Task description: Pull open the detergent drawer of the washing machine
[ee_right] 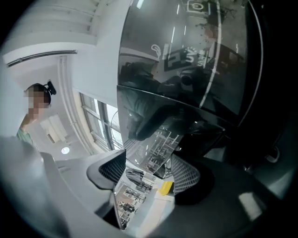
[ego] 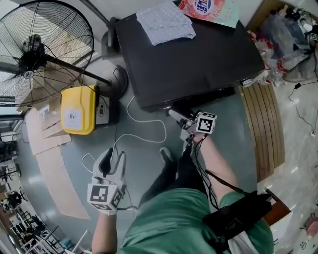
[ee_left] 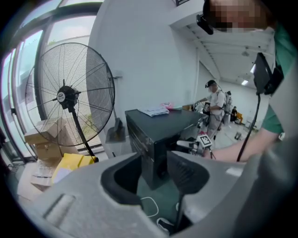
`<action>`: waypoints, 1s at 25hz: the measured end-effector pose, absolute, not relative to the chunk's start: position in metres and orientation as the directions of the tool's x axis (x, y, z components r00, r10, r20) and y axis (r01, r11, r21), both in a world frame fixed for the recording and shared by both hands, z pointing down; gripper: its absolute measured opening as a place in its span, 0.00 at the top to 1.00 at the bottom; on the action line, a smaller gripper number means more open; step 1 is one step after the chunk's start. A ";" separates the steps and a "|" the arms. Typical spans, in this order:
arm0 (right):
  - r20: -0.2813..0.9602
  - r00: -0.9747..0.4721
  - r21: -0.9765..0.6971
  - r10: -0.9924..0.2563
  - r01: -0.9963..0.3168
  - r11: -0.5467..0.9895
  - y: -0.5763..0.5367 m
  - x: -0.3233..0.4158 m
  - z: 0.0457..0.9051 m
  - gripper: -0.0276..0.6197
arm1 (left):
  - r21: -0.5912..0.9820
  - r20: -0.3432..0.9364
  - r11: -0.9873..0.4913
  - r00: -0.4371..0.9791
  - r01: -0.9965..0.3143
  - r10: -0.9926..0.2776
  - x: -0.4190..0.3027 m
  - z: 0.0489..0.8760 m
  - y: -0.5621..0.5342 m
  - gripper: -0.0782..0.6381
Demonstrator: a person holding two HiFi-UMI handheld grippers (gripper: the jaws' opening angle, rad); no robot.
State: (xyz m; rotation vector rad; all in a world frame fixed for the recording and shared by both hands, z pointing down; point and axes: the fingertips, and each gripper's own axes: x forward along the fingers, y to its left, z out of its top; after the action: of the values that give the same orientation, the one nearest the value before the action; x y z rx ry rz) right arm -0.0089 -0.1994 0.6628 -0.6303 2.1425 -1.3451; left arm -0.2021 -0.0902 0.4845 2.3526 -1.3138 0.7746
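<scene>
The black washing machine [ego: 189, 54] stands at the top centre of the head view, seen from above. My right gripper [ego: 175, 115] is at the left end of its front top edge, where the detergent drawer [ego: 171, 107] sits. In the right gripper view the jaws [ee_right: 149, 174] stand wide, and the drawer's glossy, mirror-like front [ee_right: 153, 148] runs between the pads; I see no pad pressing on it. My left gripper [ego: 113, 158] hangs low over the floor, well away from the machine. It is open and empty [ee_left: 156, 174], pointing at the machine's corner [ee_left: 153, 139].
A big floor fan [ego: 42, 47] stands at the left, with a yellow case [ego: 78, 109] and cardboard [ego: 47, 126] beside it. A white cable [ego: 144, 134] loops on the floor. A cloth [ego: 166, 22] and a detergent bag [ego: 208, 10] lie on the machine. Wooden slats [ego: 263, 124] lie on the right.
</scene>
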 end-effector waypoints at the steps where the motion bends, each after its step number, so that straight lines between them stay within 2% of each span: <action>1: -0.184 -0.763 -0.910 -0.619 -0.106 0.402 -0.201 -0.012 0.662 0.51 | 0.028 0.607 -0.512 0.422 -0.858 -0.673 -0.203 0.485 -0.090 0.65; 7: -0.182 -0.813 -0.909 -0.554 -0.075 0.410 -0.208 -0.028 0.659 0.52 | 0.031 0.604 -0.490 0.407 -0.871 -0.685 -0.207 0.486 -0.092 0.65; 11: -0.175 -0.801 -0.911 -0.572 -0.088 0.402 -0.211 -0.027 0.662 0.52 | 0.044 0.602 -0.468 0.397 -0.882 -0.692 -0.214 0.490 -0.094 0.65; 14: -0.172 -0.777 -0.924 -0.605 -0.085 0.372 -0.214 -0.026 0.665 0.58 | 0.064 0.601 -0.456 0.399 -0.888 -0.692 -0.215 0.492 -0.092 0.65; 17: -0.168 -0.770 -0.929 -0.615 -0.084 0.359 -0.214 -0.025 0.665 0.59 | 0.064 0.602 -0.462 0.403 -0.885 -0.690 -0.211 0.492 -0.088 0.65; 22: -0.171 -0.761 -0.919 -0.626 -0.106 0.381 -0.209 -0.023 0.663 0.59 | 0.059 0.611 -0.464 0.399 -0.884 -0.684 -0.212 0.491 -0.077 0.65; 25: -0.185 -0.758 -0.906 -0.626 -0.115 0.407 -0.191 -0.022 0.661 0.64 | 0.060 0.615 -0.452 0.390 -0.890 -0.686 -0.220 0.494 -0.073 0.65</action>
State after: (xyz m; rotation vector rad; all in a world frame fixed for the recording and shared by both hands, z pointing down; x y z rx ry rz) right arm -0.0223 -0.1910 0.6610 -0.6288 2.1614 -1.3345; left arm -0.2197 -0.0731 0.4940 2.2725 -1.3629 0.7358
